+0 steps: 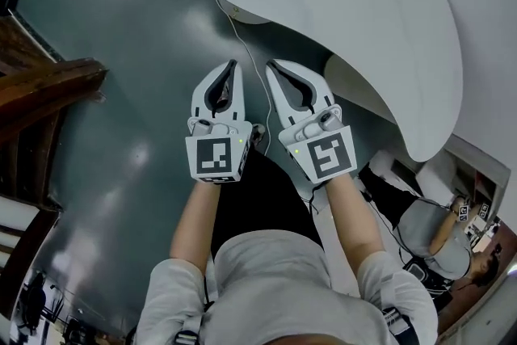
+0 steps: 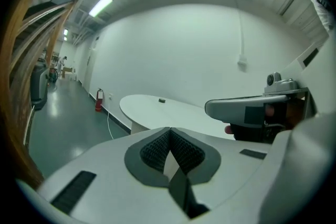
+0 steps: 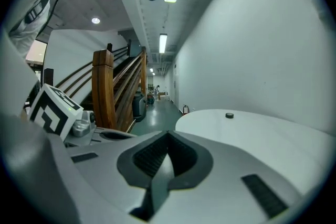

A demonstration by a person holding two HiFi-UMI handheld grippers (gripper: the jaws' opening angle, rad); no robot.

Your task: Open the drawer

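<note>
No drawer shows in any view. My left gripper [image 1: 233, 64] and right gripper [image 1: 271, 64] are held side by side above the dark floor, both pointing away from me toward a white oval table [image 1: 363, 12]. Each has its jaws closed together with nothing between them. In the left gripper view the left gripper [image 2: 169, 129] has its ribbed pads meeting, and the right gripper's body [image 2: 252, 107] sits to its right. The right gripper [image 3: 168, 135] looks the same in the right gripper view, with the left gripper's marker cube [image 3: 52, 110] at the left.
A wooden staircase [image 1: 40, 93] rises at the left, its post [image 3: 105, 92] near the grippers. A white cable [image 1: 250, 52] runs across the floor under the table. A small dark object [image 3: 229, 115] lies on the tabletop. A fire extinguisher [image 2: 98, 100] stands by the far wall.
</note>
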